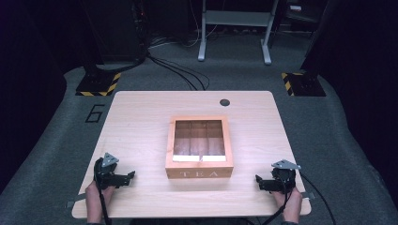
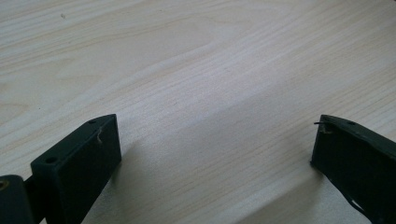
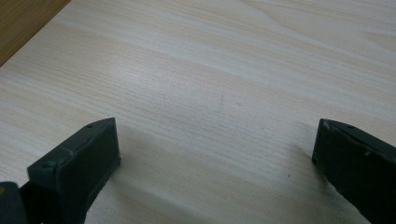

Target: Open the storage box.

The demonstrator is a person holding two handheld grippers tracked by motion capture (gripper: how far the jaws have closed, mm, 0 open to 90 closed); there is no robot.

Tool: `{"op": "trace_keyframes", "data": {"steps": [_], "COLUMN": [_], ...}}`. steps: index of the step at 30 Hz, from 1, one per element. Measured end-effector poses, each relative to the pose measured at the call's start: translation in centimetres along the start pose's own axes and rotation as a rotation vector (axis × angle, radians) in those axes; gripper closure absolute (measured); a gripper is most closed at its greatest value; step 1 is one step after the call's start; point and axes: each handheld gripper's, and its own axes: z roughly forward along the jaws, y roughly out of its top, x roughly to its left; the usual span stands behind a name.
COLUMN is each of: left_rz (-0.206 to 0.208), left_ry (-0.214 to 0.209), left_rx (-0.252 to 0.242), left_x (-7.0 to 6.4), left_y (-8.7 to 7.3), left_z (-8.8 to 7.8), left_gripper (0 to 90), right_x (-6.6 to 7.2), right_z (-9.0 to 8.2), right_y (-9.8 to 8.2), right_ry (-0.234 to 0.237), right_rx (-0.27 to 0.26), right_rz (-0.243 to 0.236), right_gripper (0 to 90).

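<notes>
The left gripper (image 1: 127, 177) sits at the lower left of the high view, held in a hand (image 1: 96, 199) that comes in from the bottom edge, its jaws pointing toward the middle of the frame. In the left gripper view its two black jaws rise from the lower corners and stand wide apart, with only bare pale wood grain of the table (image 2: 196, 84) between them. The right gripper (image 1: 259, 182) mirrors it at the lower right of the high view, in the other hand (image 1: 291, 204), jaws also pointing inward. The right gripper view shows its jaws spread just as wide and gripping nothing; a darker wooden strip shows at that view's upper left corner.

Between the two grippers, at the centre of the high view, stands the tea box (image 1: 199, 146), a square wooden box with a clear windowed lid that lies shut and the word TEA on its near wall. Through the lid, dividers show; what the compartments hold cannot be made out. Each gripper is well apart from the box, with bare tabletop in the gap, and nothing lies in the way on either side.

Farther up, near the table's far edge and right of centre, is a small dark round hole cover (image 1: 225, 102). Beyond the table, on the grey carpet (image 1: 56, 140), a figure 6 (image 1: 95, 113) is marked at the left, two black bases with yellow-black striping (image 1: 97, 84) stand at the upper left and upper right, cables (image 1: 180, 70) run across the floor, and a grey metal frame (image 1: 234, 28) stands at the top centre.
</notes>
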Motion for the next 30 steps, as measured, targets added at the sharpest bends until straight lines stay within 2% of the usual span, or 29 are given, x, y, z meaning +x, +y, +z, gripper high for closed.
{"op": "trace_keyframes", "data": {"steps": [4, 5, 14, 26, 29, 30], "left_rz": [0.001, 0.001, 0.000, 0.001, 0.002, 0.003], "left_ry": [-0.001, -0.001, -0.009, -0.010, -0.014, -0.012], "left_rx": [0.001, 0.001, 0.016, 0.004, 0.005, 0.004], "left_x": [0.01, 0.00, 0.12, 0.06, 0.06, 0.05], "left_y": [0.00, 0.00, 0.05, 0.01, 0.01, 0.01], "left_z": [0.00, -0.01, -0.08, -0.02, -0.02, -0.02], "left_gripper": [1.2, 1.2, 1.1, 1.8, 1.8, 1.8], "right_x": [0.00, -0.10, -0.07, -0.07, -0.04, -0.13], "right_z": [0.00, -0.06, -0.05, -0.06, -0.10, -0.03], "right_y": [0.00, -0.04, -0.03, -0.03, 0.08, 0.15], "right_ry": [0.000, 0.008, 0.006, 0.006, 0.009, 0.010], "right_rx": [0.001, 0.006, 0.004, 0.007, 0.019, 0.021], "right_rz": [0.000, -0.020, -0.016, -0.011, 0.003, -0.009], "right_gripper": [0.1, 0.1, 0.1, 0.0, 0.0, 0.0]}}
